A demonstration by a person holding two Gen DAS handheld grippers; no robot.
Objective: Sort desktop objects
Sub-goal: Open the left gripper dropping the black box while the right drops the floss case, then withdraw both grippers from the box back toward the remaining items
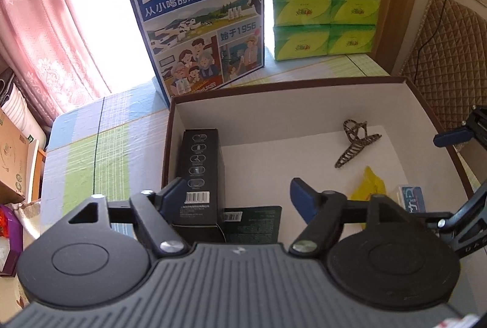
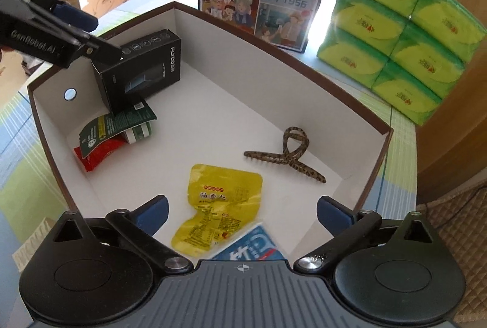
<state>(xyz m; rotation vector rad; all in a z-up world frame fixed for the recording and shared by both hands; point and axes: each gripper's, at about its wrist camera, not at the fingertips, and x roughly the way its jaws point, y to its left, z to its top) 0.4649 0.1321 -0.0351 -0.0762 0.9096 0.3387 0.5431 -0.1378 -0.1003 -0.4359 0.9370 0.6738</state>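
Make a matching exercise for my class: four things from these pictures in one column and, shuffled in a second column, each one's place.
Things:
1. black carton
2. hair claw
3. yellow sachet
4. tissue packs

Places:
A. outside the storage box, on the tablecloth
B. propped on the green packet in a box corner
C. on the box floor nearest the right gripper
D. on the box floor, beyond the sachet

Pairs: 1-B, 2-D, 3-C, 4-A
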